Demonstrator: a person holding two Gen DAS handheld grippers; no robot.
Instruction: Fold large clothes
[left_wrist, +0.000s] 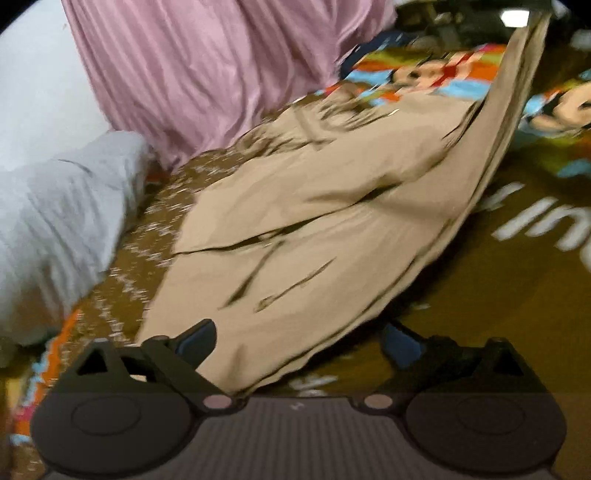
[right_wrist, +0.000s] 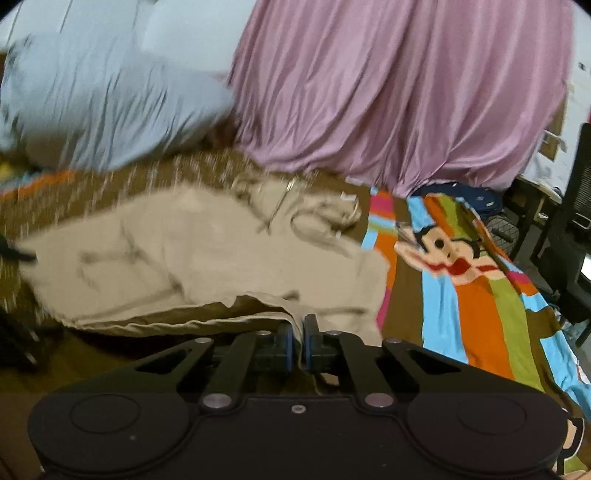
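Beige trousers (right_wrist: 207, 251), soft wrinkled cotton-looking cloth, sprawled flat over brown cartoon-print bedspread (right_wrist: 476, 295) below shiny pleated pink curtain (right_wrist: 399, 92) and rumpled pale pillow (right_wrist: 92, 99). Only visible from left wrist: one trouser edge pulled up taut toward top right. Right gripper (right_wrist: 298, 332) pinching near hem, left gripper (left_wrist: 299, 343) spread wide over cloth, gripping nothing.

Two black grippers. Left gripper (left_wrist: 299, 341): short black fingers (left_wrist: 195, 338) faced with blue pads, triangular cut-outs in the linkage behind, pinkish round pivots, two domed black discs either side of a ribbed grey plate. Right gripper (right_wrist: 297, 332): blue pads (right_wrist: 289, 341) on black fingers, silver screw heads along slotted link arms, same twin discs behind.
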